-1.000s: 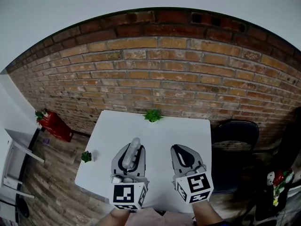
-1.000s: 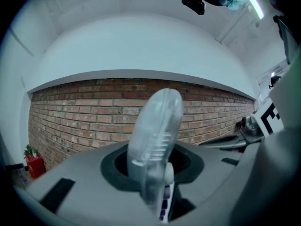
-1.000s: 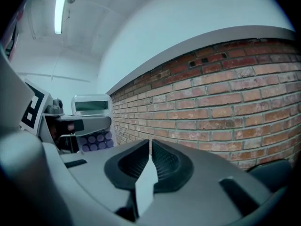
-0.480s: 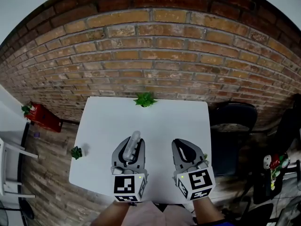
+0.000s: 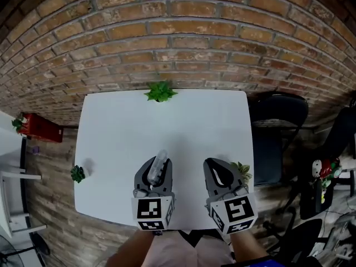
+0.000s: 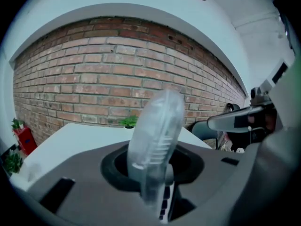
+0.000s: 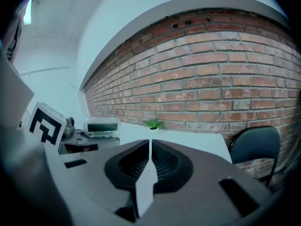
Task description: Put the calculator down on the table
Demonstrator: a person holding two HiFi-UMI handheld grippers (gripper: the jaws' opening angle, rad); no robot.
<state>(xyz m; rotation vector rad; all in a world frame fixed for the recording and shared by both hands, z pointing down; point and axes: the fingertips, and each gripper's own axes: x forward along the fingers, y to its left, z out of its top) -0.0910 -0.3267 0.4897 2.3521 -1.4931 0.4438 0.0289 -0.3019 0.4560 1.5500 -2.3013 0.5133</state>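
Lower than a second ago, down over the near edge of the white table: left gripper and right gripper alike. On the left, partly closed jaws, clamping the clear-cased calculator upright over the table near that edge. On the right, jaws pressed together, gripping nothing. At the far edge, a small green plant; at the left edge, a smaller one.

The calculator is blurred (near the lens), lower end hidden in the left tongs.
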